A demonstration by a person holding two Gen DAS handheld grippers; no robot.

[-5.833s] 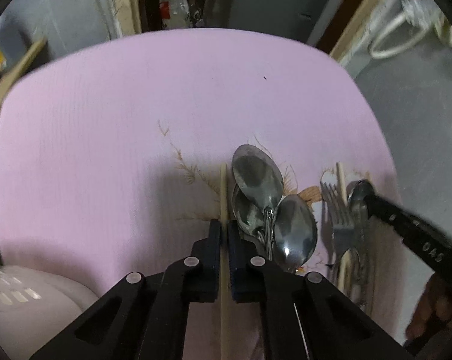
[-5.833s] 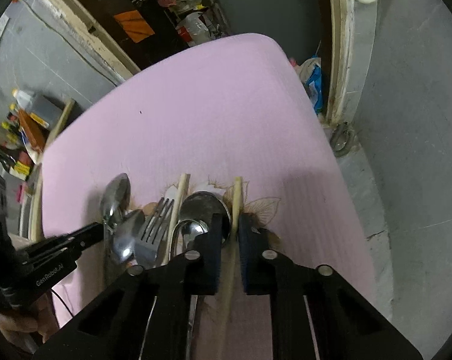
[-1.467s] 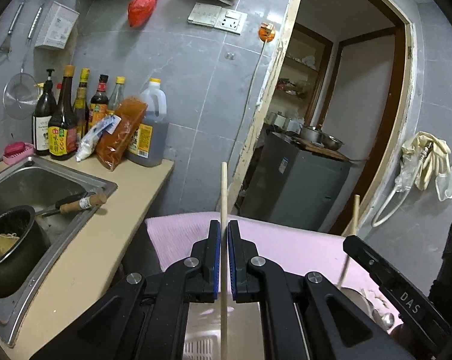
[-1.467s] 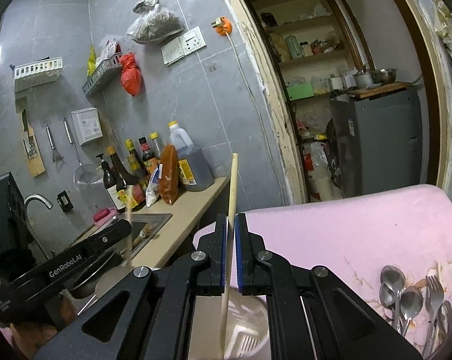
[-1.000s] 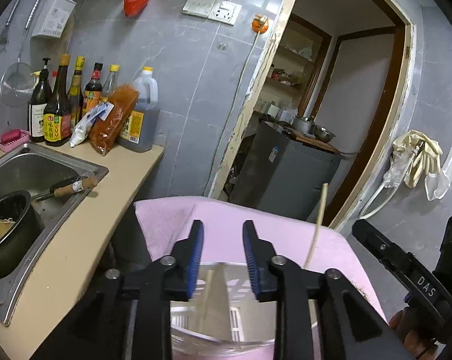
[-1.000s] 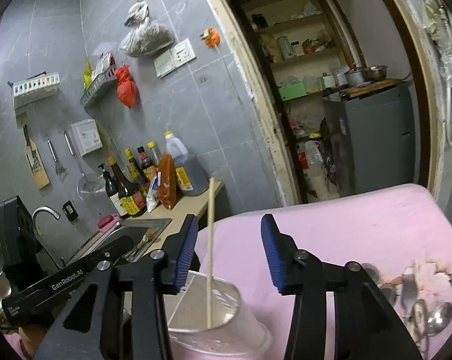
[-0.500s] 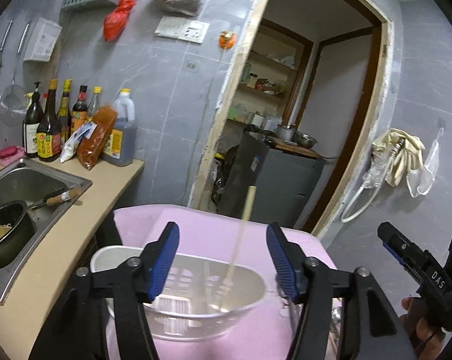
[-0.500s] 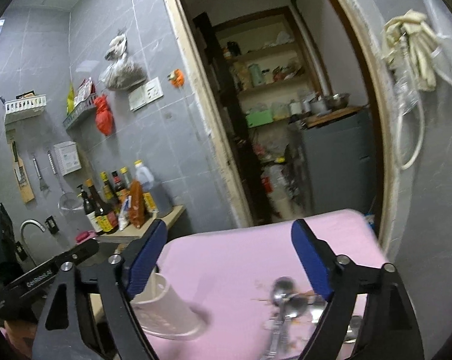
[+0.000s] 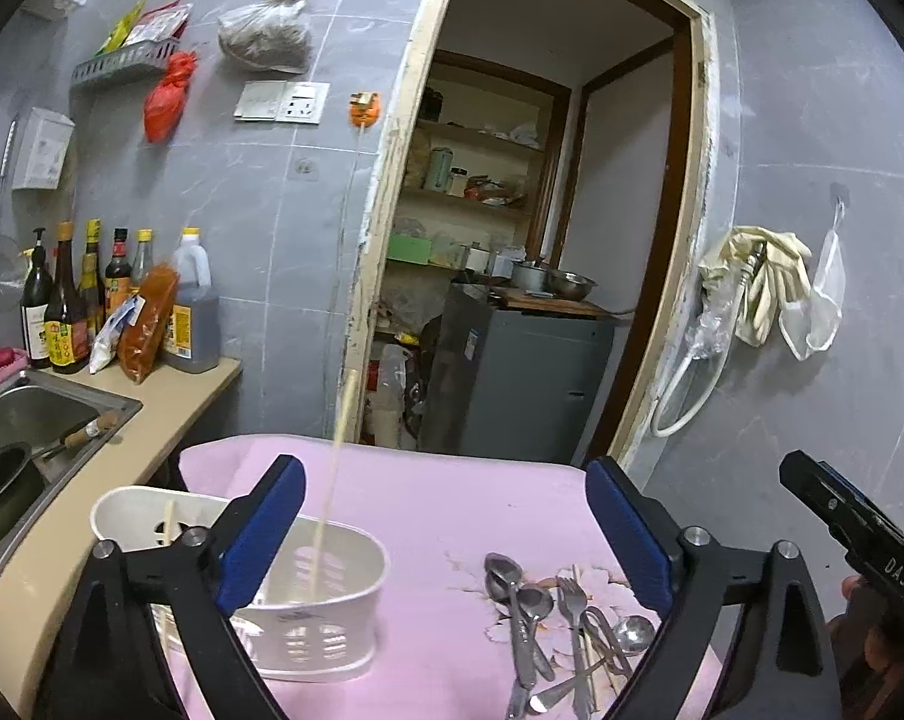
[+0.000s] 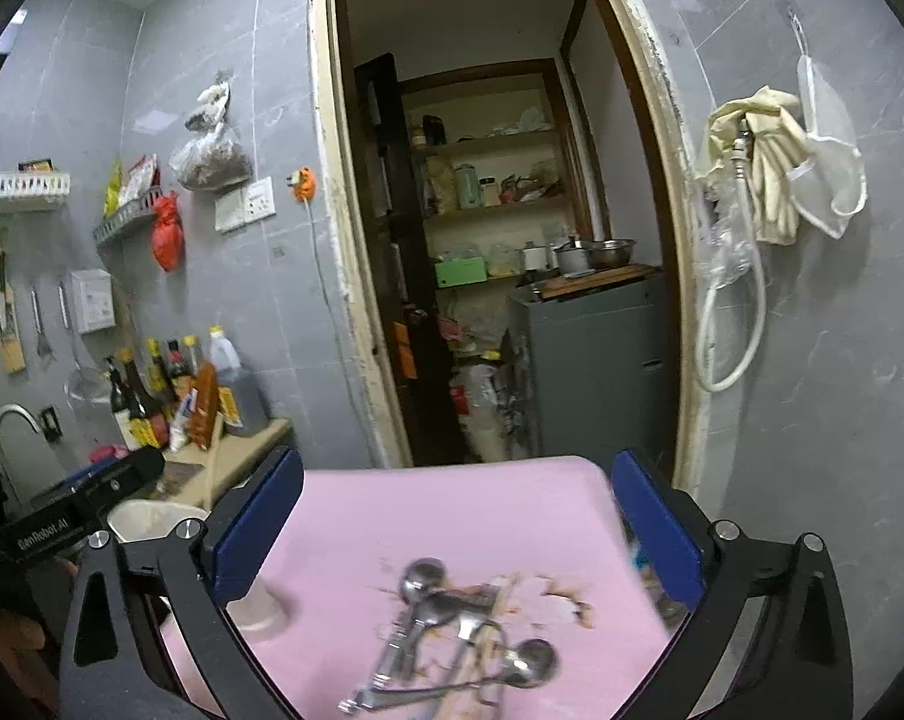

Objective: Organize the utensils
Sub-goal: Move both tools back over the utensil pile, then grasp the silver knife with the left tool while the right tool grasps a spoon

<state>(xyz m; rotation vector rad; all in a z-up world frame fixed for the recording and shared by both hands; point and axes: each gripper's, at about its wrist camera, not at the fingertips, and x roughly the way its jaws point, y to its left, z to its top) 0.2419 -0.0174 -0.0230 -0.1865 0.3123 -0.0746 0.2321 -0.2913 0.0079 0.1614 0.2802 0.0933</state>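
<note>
A white slotted utensil holder point(image 9: 344, 618) stands on the pink cloth point(image 9: 452, 510) at the left. Two wooden chopsticks stand in it: one tall point(image 9: 335, 480), one short at its left point(image 9: 168, 522). My left gripper point(image 9: 446, 534) is wide open and empty above the cloth. A pile of spoons and a fork point(image 9: 559, 630) lies at the right, blurred in the right wrist view point(image 10: 452, 636). My right gripper point(image 10: 457, 534) is wide open and empty above that pile. The holder point(image 10: 152, 519) shows at its left.
A counter with a sink point(image 9: 26, 414) and sauce bottles point(image 9: 92, 300) lies left of the table. A doorway with a grey cabinet point(image 9: 511, 372) is behind. The other gripper's body shows at the right edge point(image 9: 853, 528).
Both grippers have let go of their chopsticks, which now stand in the holder. Both have opened wide and drawn back; the right one has swung toward the utensil pile.
</note>
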